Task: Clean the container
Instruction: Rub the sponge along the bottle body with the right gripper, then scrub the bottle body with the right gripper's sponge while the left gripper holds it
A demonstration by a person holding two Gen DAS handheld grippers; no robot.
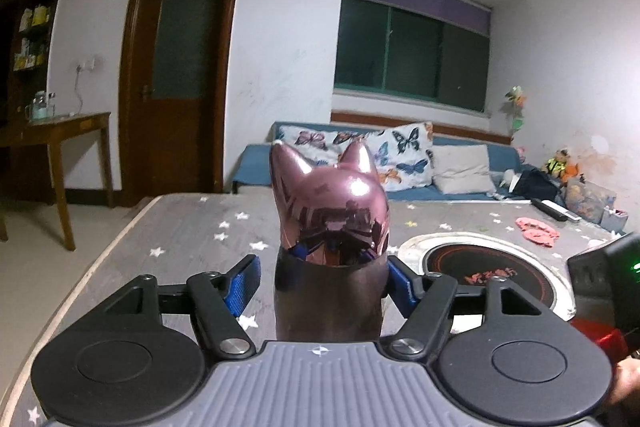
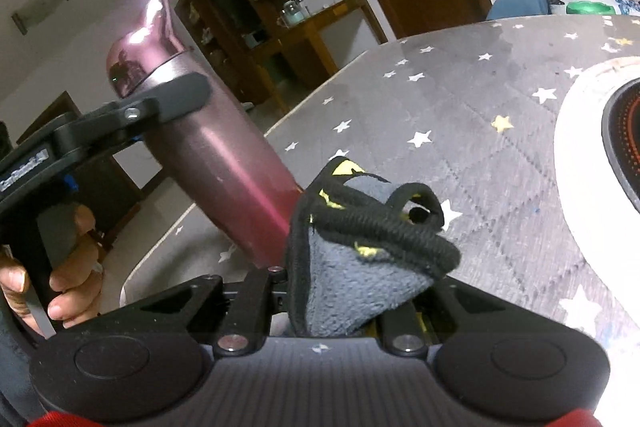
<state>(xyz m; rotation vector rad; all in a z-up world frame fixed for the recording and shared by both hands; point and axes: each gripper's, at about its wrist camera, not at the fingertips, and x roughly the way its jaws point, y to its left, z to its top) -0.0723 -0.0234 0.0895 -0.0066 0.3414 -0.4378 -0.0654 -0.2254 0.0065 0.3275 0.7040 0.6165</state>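
Note:
A pink metal bottle (image 1: 328, 291) with a shiny cat-ear lid (image 1: 330, 211) is held upright above the table by my left gripper (image 1: 324, 287), which is shut on its body just below the lid. In the right wrist view the bottle (image 2: 224, 155) leans up to the left, with the left gripper's finger (image 2: 176, 95) across its neck. My right gripper (image 2: 352, 303) is shut on a grey cloth (image 2: 360, 267) with black edging and yellow marks. The cloth sits against the bottle's lower end.
The table (image 1: 192, 235) has a grey cover with white stars. A round induction cooker (image 1: 488, 271) in a white ring sits to the right, also in the right wrist view (image 2: 592, 147). A blue sofa (image 1: 460, 163) with cushions, a wooden side table (image 1: 68, 131) and a door stand behind.

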